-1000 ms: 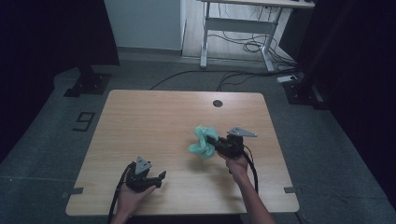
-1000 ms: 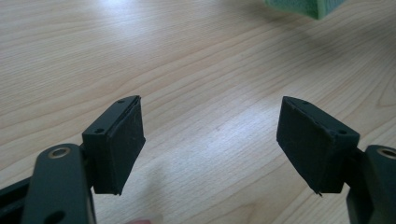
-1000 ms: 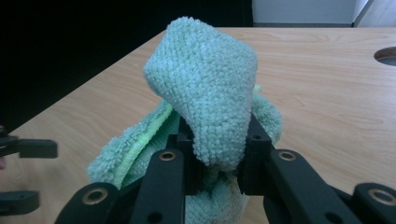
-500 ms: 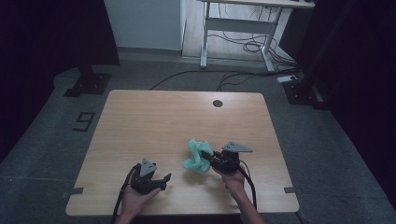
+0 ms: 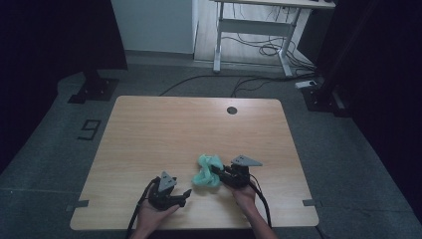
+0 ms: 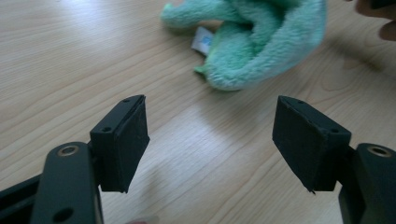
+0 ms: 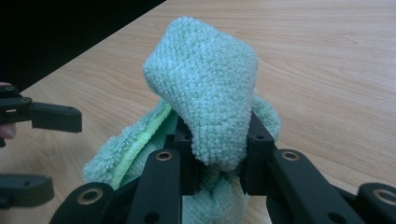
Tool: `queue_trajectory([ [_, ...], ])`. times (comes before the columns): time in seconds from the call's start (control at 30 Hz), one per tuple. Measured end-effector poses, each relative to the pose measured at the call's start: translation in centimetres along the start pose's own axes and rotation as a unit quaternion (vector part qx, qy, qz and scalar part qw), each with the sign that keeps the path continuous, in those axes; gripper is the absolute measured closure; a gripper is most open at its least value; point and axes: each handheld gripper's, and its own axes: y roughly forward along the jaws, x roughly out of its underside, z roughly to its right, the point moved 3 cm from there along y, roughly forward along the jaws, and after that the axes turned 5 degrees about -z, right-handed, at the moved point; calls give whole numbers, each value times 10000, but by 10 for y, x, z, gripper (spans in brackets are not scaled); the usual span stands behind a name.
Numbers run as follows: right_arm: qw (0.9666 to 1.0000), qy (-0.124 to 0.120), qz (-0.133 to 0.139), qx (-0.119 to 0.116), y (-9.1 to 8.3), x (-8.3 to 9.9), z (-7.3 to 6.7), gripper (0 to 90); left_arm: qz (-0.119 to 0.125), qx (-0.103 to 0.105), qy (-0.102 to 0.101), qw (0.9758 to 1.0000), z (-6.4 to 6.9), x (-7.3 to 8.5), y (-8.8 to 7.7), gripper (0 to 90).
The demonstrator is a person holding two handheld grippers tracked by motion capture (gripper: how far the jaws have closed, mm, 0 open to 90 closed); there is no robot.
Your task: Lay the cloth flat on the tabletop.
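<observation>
Dim floor and cable runs frame a pale wooden tabletop [image 5: 164, 129], bare apart from one green cloth [image 5: 207, 171] lying near my edge, a little right of centre. My right tool [image 5: 217, 174] is clamped on a bunched fold of that cloth; in the right gripper view the pile bulges up between the pads [image 7: 254, 154] while the rest drapes down onto the wood. My left tool [image 5: 185, 195] sits just beside the cloth on its left, jaws wide with nothing between them. They have just been closing a touch, yet the left gripper view has only bare wood in the gap and the cloth [image 6: 261, 42] a little way ahead.

I judge the cloth light, soft and floppy: it will sag and fold wherever it is not held, and it won't slip from the pads, since the plush pile compresses and grips. Nothing fragile here. A pinch on a thick bunch holds well but hides the edges, so to spread or fold it I'd want a corner or hem. A white label [image 6: 203, 38] shows on the near side in the left gripper view, probably marking a hem, though the heap is too crumpled for me to be sure. That edge is where I'd send the left tool, low and level.
</observation>
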Motion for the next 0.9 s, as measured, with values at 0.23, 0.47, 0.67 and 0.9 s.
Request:
queue_trajectory([
  [0.23, 9998, 183, 68, -59, 3, -4, 3, 716, -4, 104, 50, 9999, 7, -8, 13, 289],
  [0.47, 9996, 198, 156, -130, -1, -8, 1, 713, -67, 127, 24, 9999, 9, -17, 33, 330],
  [0.67, 9996, 189, 126, -179, -1, -8, -3, 712, -20, 127, 23, 9999, 10, -19, 38, 438],
  [0.9, 9998, 70, 77, -188, 1, -7, -7, 708, -4, 331, 187, 9993, 10, -16, 39, 695],
])
